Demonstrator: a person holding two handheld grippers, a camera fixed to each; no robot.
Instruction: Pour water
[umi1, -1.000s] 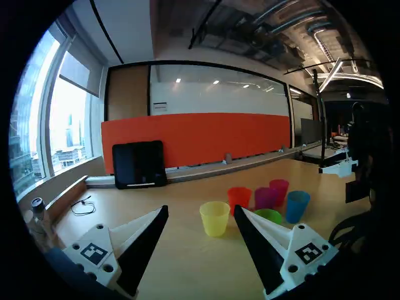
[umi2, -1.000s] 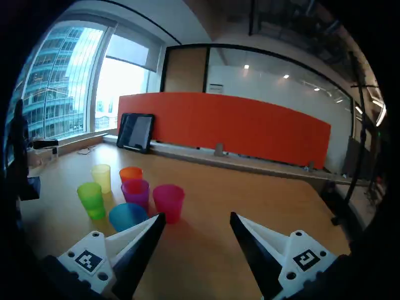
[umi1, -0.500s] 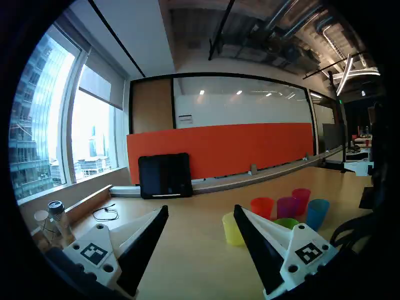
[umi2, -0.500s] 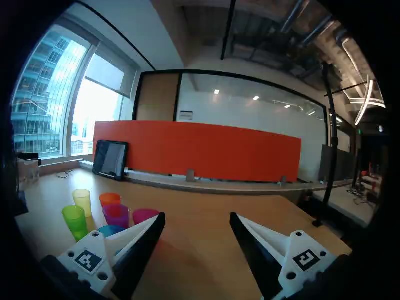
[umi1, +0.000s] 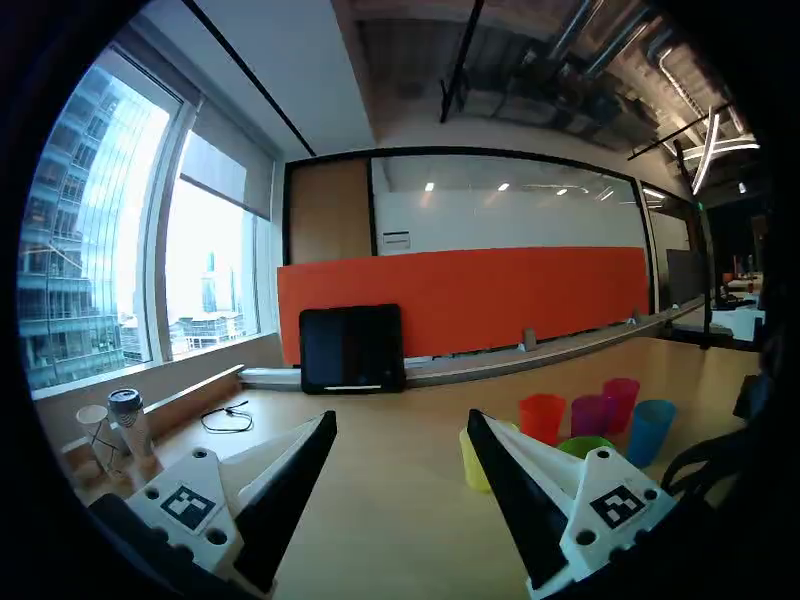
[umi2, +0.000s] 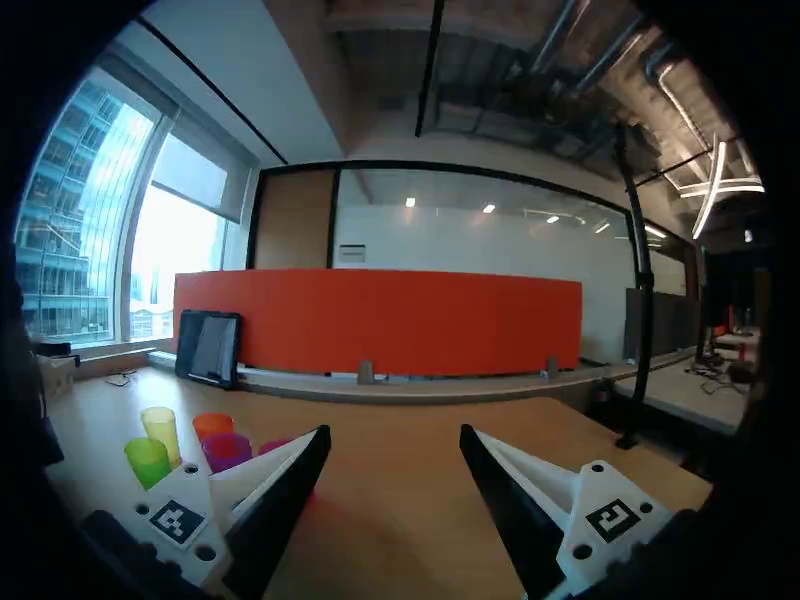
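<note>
The left hand-held gripper (umi1: 400, 418) and the right hand-held gripper (umi2: 394, 432) both stand wide and empty over the wooden desk (umi1: 380, 530). Just beyond, between them, translucent plastic cups cluster upright on the desk: yellow cup (umi1: 470, 462), green cup (umi1: 586, 446), orange cup (umi1: 541, 418), purple cup (umi1: 590, 414), magenta cup (umi1: 621, 397), blue cup (umi1: 650, 431). A finger half covers the yellow cup in the left gripper view, and the green cup shows little but its rim. Their contents cannot be told. Far back, a dark tablet (umi1: 352, 348) leans against an orange partition (umi1: 470, 300).

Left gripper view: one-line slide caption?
Open left gripper above a wooden table, coloured plastic cups clustered ahead, black tablet standing before an orange partition.
</note>
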